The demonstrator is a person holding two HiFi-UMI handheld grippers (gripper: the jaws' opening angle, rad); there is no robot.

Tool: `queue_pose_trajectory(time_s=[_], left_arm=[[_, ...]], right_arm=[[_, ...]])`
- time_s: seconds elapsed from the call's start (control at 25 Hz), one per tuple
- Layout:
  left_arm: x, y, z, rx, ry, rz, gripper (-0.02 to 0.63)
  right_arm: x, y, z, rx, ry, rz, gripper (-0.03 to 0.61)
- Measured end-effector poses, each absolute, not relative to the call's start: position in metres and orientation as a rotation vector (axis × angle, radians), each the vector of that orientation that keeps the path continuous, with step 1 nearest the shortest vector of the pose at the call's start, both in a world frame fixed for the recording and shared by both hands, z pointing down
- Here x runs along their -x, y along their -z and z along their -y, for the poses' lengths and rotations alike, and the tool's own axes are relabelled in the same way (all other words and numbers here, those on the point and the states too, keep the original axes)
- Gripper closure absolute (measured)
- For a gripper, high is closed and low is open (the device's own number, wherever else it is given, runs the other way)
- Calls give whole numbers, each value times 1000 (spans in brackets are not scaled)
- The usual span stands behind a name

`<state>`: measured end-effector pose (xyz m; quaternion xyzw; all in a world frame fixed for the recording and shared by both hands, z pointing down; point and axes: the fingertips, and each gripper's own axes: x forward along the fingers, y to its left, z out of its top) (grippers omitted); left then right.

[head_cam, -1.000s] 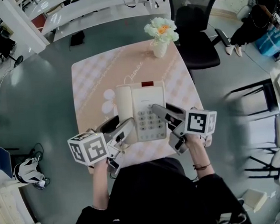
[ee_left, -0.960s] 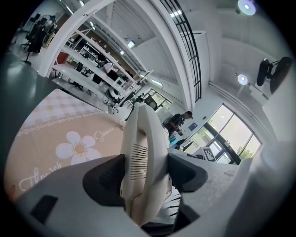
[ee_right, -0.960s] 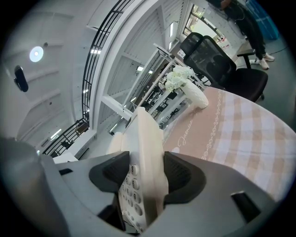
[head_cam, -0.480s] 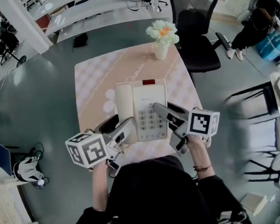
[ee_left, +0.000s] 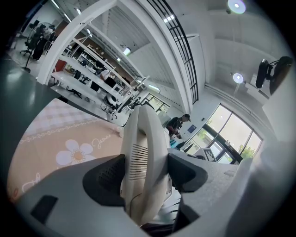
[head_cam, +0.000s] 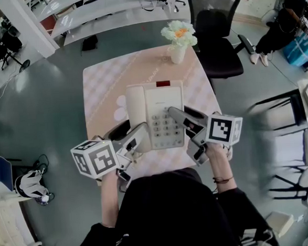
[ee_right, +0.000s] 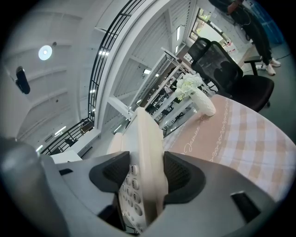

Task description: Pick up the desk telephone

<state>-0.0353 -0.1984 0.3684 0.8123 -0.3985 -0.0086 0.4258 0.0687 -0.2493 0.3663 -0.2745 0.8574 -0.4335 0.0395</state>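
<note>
Left gripper (head_cam: 131, 133) clamped on the handset-side edge of the desk telephone (head_cam: 156, 112). Telephone over the middle of the checked table (head_cam: 103, 78), keypad up, between the 2 grippers. Right gripper (head_cam: 188, 116) clamped on its keypad-side edge. Flower vase (head_cam: 178, 40) well apart.

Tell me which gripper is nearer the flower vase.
Right. The right gripper clamps the telephone by its keypad edge, nearer the vase; the left gripper clamps its handset, farther away.
</note>
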Motion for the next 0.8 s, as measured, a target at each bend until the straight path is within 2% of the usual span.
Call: queue_pose_trajectory(time_s=[0.8], left_arm=[[38, -372, 199, -2016, 17, 1015, 327]], right_arm=[[-66, -372, 250, 830, 1355, -2629, 357]])
